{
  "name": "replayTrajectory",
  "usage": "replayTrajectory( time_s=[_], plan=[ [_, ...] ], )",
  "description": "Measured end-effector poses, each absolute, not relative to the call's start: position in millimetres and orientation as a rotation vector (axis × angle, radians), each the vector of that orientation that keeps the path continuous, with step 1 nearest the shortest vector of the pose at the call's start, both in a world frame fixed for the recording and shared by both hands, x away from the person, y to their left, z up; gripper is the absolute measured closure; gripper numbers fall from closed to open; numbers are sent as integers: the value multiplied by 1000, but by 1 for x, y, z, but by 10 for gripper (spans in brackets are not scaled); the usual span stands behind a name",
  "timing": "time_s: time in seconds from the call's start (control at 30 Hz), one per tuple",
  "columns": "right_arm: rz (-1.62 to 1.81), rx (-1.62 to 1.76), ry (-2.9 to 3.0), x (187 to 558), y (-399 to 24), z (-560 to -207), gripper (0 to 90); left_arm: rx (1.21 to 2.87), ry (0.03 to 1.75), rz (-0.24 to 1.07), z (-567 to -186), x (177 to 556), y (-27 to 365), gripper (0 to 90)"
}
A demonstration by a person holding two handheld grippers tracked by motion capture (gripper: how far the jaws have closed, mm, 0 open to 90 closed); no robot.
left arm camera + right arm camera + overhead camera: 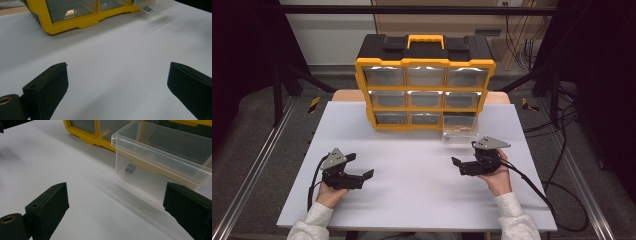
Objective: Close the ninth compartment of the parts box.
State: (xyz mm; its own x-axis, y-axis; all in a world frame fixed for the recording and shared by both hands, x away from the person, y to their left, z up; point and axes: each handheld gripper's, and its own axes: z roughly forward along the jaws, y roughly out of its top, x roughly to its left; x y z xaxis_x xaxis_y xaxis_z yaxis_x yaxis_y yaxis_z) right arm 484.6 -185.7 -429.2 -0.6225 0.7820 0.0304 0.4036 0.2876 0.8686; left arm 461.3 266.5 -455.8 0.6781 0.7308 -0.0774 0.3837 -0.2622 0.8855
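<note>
A yellow and black organizer (424, 90) with clear drawers stands at the back of the white table (412, 200). Its bottom right drawer (459, 131) is pulled out toward me. In the right gripper view this clear drawer (160, 152) holds a small dark part (130, 169). My right gripper (465, 153) is just in front of the drawer, jaws wide apart with nothing between them (116, 205). My left gripper (360, 165) rests at the table's left, open and holding nothing (117, 82), facing the organizer (75, 22).
Cables (532, 185) trail from both grippers over the table's front edge. Metal rails (257, 165) run along both sides of the table. Bare white surface lies between the two hands.
</note>
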Motion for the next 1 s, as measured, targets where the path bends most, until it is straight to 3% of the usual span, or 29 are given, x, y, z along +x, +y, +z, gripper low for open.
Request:
replayTrajectory(
  time_s=[0.4,0.7,1.0],
  plan=[
    [1277,1076,2150,494,-180,-433,144,1889,872,427,-457,462,267,26],
    [1266,1020,2190,493,-176,-437,384,1896,869,423,-458,462,266,26],
    [1258,1035,2193,496,-176,-439,529,1905,869,425,-459,462,264,27]
  ],
)
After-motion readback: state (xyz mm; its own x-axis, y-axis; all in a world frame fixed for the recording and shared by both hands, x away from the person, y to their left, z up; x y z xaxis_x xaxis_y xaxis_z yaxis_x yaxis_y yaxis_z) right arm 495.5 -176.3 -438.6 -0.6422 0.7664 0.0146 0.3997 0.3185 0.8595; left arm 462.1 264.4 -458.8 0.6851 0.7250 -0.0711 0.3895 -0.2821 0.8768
